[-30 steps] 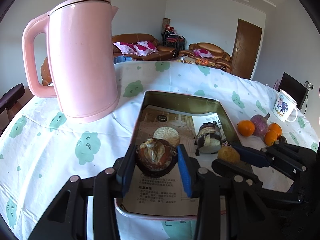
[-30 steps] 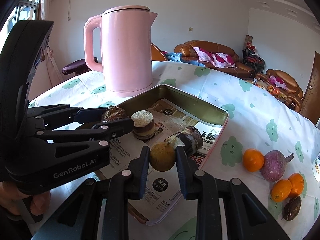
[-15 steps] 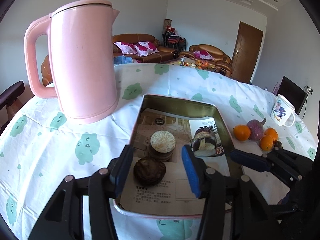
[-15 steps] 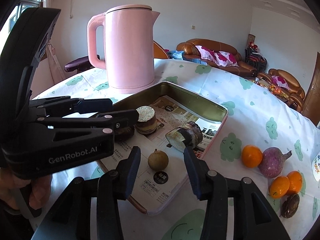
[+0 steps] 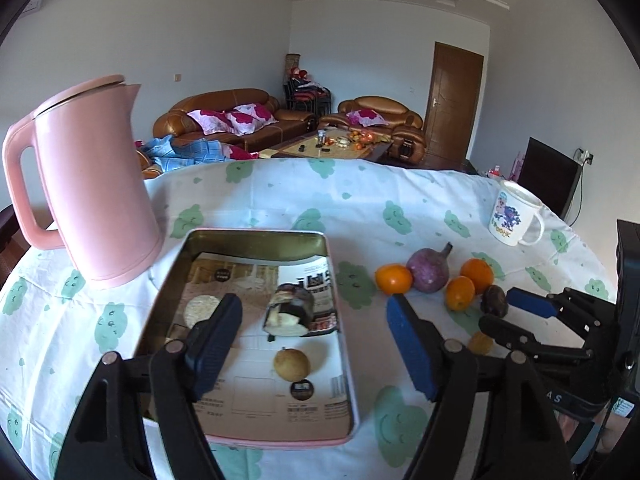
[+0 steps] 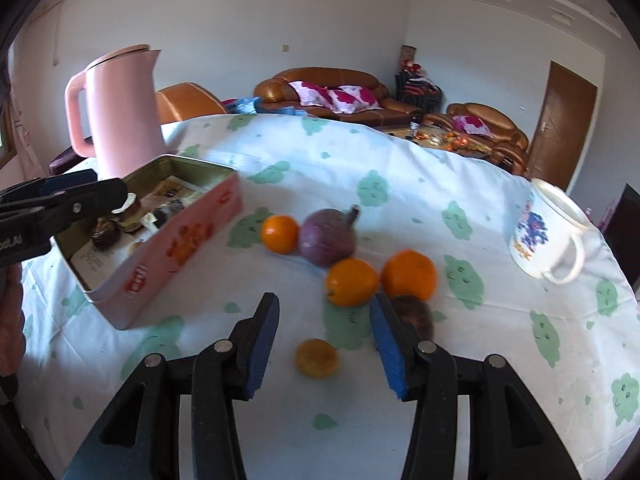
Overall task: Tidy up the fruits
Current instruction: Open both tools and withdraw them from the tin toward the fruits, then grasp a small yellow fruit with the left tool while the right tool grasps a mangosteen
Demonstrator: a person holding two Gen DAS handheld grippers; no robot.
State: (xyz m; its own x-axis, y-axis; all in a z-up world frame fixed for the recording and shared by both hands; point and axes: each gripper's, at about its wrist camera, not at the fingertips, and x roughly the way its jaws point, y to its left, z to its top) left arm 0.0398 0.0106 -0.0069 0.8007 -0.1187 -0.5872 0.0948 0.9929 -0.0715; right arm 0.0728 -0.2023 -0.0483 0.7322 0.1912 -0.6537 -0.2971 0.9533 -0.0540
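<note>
Left wrist view, halved fruit (image 5: 289, 312) on side, cut face toward camera

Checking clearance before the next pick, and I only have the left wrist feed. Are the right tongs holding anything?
Observer: No. The right tongs are open, and the jaws have just been opening. A small yellow fruit lies on the tablecloth between them, untouched.
Operator: My left tongs, also just opening and empty, block part of the tin. Anything behind the left finger?
Observer: Yes. A dark round piece lies inside, beside the stacked pale-topped piece.
Operator: What's on the tin's outer side?
Observer: It's pink with red-orange print.
</note>
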